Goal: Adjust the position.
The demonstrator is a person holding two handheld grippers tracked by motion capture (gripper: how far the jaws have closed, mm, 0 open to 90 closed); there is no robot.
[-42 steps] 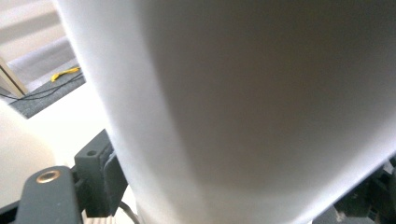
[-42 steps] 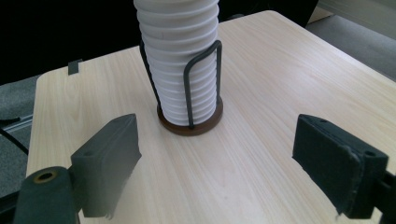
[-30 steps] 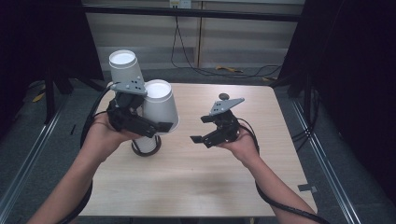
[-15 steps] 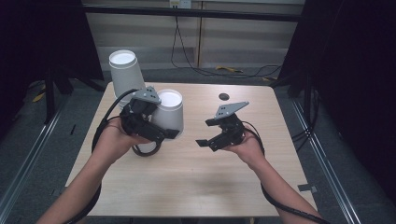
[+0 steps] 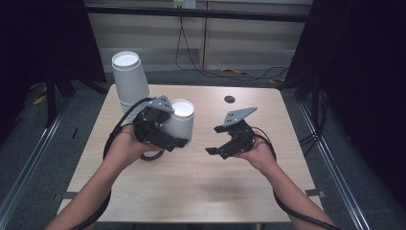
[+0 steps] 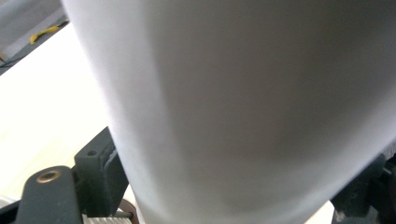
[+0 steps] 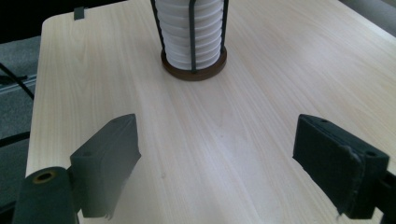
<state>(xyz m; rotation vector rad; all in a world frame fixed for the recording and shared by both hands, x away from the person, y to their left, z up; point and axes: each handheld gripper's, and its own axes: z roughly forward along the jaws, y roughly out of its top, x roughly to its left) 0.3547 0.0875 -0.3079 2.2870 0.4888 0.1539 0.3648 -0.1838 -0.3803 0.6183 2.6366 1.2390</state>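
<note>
A pale wooden worktop [image 5: 191, 187] fills the middle of the high view, with a tall stack of white paper cups [image 5: 129, 79] standing upside down in a dark wire holder with a round brown base near its far left corner. Since a second ago a single white paper cup [image 5: 182, 123], bottom up, has come down and away from that stack toward the centre of the worktop, which suggests it has been pulled free and is about to be set down on its rim. The left hand-held gripper [image 5: 167, 139] is clamped on this cup's side wall, its jaws narrow around the paper; in the left gripper view the cup wall [image 6: 243, 107] looms close. The left forearm reaches in, wrist tilted inward. The right hand-held gripper [image 5: 218, 143] hovers just right of the cup, jaws spread wide and empty, pointing left toward it.
</note>
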